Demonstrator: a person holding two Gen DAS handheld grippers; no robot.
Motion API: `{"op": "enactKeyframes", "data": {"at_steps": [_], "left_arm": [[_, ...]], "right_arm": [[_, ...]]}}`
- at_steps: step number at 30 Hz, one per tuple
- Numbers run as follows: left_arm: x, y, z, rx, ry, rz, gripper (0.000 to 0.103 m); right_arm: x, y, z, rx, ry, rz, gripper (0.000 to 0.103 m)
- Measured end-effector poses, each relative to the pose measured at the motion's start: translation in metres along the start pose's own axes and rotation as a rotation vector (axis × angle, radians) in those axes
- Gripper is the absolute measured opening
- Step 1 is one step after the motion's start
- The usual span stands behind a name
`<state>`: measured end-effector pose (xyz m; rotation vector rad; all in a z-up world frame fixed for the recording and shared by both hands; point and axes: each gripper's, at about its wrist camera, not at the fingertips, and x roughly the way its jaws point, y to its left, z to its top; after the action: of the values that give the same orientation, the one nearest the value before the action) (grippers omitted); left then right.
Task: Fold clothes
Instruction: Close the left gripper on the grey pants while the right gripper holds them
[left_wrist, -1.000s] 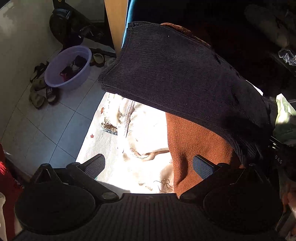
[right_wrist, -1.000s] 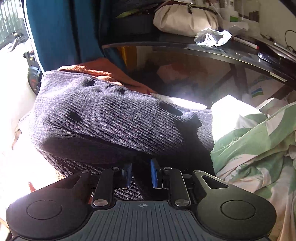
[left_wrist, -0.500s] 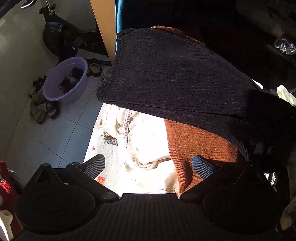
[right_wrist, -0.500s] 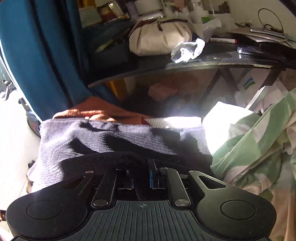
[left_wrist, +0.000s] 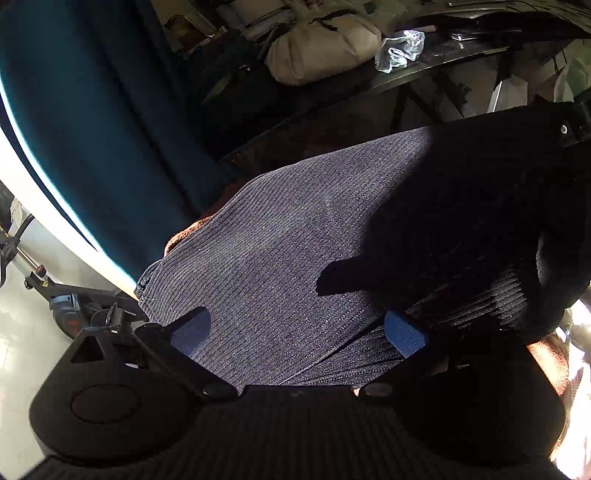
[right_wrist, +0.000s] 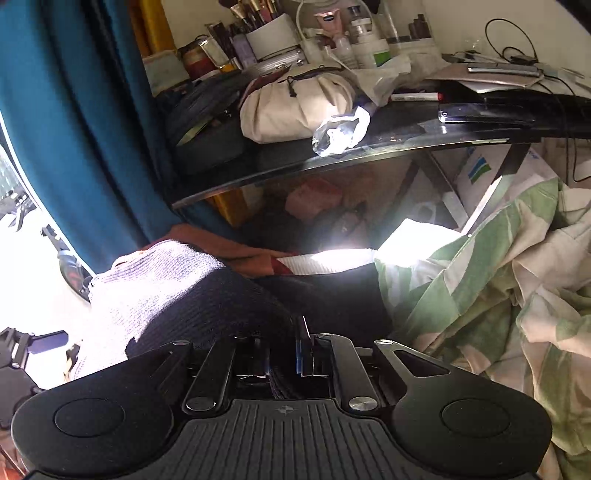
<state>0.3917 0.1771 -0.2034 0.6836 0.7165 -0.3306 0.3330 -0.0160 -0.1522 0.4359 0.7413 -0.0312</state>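
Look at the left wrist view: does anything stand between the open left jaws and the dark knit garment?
Nothing visible does. The left gripper stands open right over the knit garment, whose ribbed cloth fills the gap between its jaws. The right gripper, shut on the garment's shaded edge, is off to the side.

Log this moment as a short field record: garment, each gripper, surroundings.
garment: dark ribbed knit, lying over a rust-brown cloth
right gripper: shut on the dark ribbed knit, jaws have just been closing
left gripper: open, jaws spread above the knit
beside: green and white bedding
behind: glass table with a cream bag; teal curtain
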Motion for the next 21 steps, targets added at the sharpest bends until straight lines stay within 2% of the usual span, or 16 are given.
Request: {"op": "enactKeyframes", "data": {"at_steps": [5,7,8,9,10,11,13,15,18,20,21], "left_arm": [[0.021,-0.016,0.007,0.072,-0.001,0.055,0.103],[0.027,-0.017,0.01,0.084,-0.004,0.065,0.099],[0.029,-0.016,0.013,0.084,-0.004,0.062,0.089],[0.029,-0.012,0.017,0.063,0.002,0.031,0.064],[0.028,-0.007,0.021,0.036,0.01,-0.01,0.046],[0.027,-0.003,0.025,0.008,0.018,-0.051,0.019],[0.019,0.006,0.031,-0.04,0.009,-0.055,0.013],[0.008,0.023,0.036,-0.134,-0.013,-0.07,0.01],[-0.009,0.053,0.042,-0.285,-0.042,-0.109,0.009],[-0.019,0.069,0.046,-0.347,-0.062,-0.127,0.009],[-0.024,0.074,0.047,-0.365,-0.07,-0.133,0.009]], "right_arm": [[-0.011,-0.007,-0.002,0.015,-0.014,0.015,0.01],[-0.013,-0.01,0.0,0.029,-0.01,0.02,0.01],[-0.014,-0.011,0.0,0.025,-0.012,0.018,0.01],[-0.014,-0.012,0.002,0.016,-0.014,0.015,0.01],[-0.014,-0.012,0.002,0.006,-0.017,0.011,0.01],[-0.013,-0.013,0.002,-0.002,-0.02,0.007,0.01],[-0.009,-0.012,-0.001,-0.03,-0.018,-0.004,0.01],[-0.002,-0.009,-0.007,-0.063,-0.014,-0.028,0.013],[0.012,0.0,-0.024,-0.133,0.009,-0.068,0.029],[0.023,0.006,-0.037,-0.187,0.032,-0.078,0.046],[0.029,0.009,-0.044,-0.214,0.044,-0.083,0.051]]}}
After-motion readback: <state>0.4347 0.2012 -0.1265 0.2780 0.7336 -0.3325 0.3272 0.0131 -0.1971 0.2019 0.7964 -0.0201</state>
